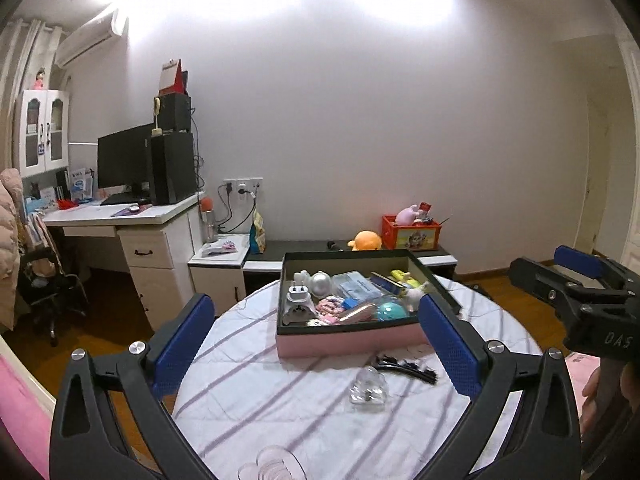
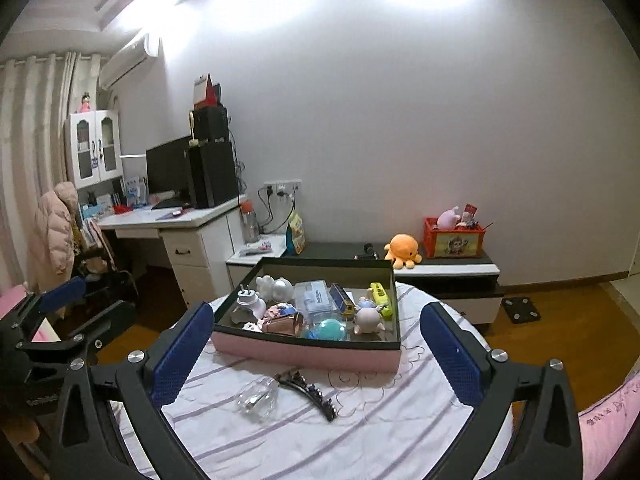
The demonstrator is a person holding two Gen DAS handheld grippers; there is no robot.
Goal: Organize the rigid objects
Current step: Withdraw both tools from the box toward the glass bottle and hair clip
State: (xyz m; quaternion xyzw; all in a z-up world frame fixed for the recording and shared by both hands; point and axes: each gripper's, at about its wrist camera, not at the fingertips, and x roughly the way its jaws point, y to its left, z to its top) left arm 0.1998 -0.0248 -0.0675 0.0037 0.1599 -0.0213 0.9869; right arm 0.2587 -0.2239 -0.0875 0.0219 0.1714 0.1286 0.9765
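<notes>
Two tools, left (image 1: 316, 344) and right (image 2: 316, 350), are held fully open and empty. One pink box (image 2: 304, 350) sits mid-bench; before it lie one clear bottle (image 2: 258, 398) and one hair clip (image 2: 308, 390).

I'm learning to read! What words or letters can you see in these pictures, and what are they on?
"DAS" on the black body of the right gripper, in the left wrist view.
Clear case in the pink box: has print, too blurred to read.
Pink cloth at the right edge: stitched marks, too small to read.
Left gripper body, right wrist view: pale lettering, too blurred.
Red crate: a picture, no readable words.
</notes>
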